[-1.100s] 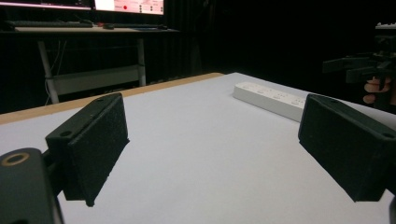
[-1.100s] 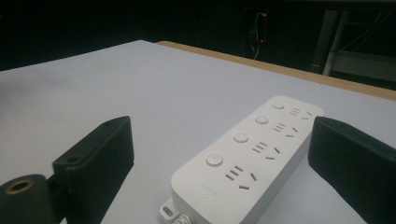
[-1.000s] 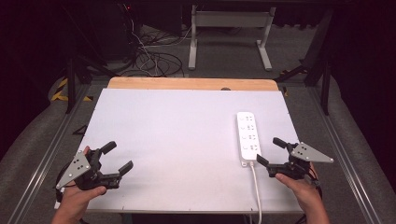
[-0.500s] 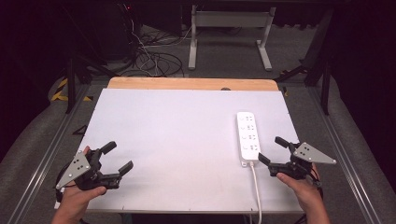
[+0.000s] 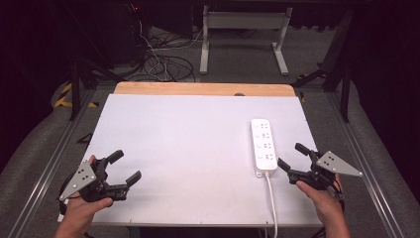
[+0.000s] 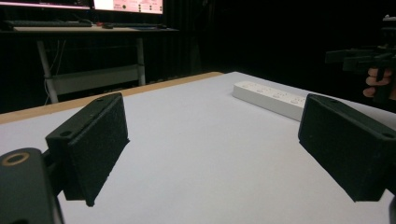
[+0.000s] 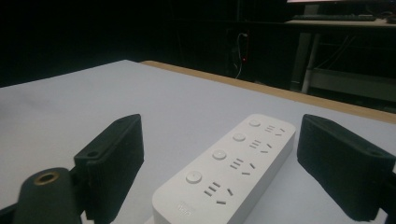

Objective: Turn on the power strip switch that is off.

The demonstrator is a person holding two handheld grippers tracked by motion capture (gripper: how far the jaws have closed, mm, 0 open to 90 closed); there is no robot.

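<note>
At the near edge of the table [image 5: 198, 124] both grippers wait low, one toward each near corner. The left gripper [image 5: 124, 168] sits by the near left corner with its fingers [image 6: 88, 144] spread wide and nothing between them; it points across bare white surface, well apart from anything to grasp. The right gripper [image 5: 289, 161] hovers by the near right corner, its fingers [image 7: 112, 154] also spread wide and empty.

Just beyond the right gripper lies the power strip [image 5: 263, 147], a white bar with four sockets, each with its own round button. It lies flat, running from near to far, close to the right edge of the table, and its cord [image 5: 271, 198] trails off the near edge. In the right gripper view the near end of the strip [image 7: 229, 172] sits between the two fingers and a little ahead of them, not touched by either; in the high view the gripper's tips stand just beside the strip's near right corner.

This looks like the approach to the strip, before any contact. The next move likely calls for the right gripper to ease forward and slightly toward the left edge, so both fingers straddle the strip's narrow width squarely, clear of the cord, and then to close on its sides.

Farther off, the wooden far edge [image 5: 198, 89] of the table is bare.
</note>
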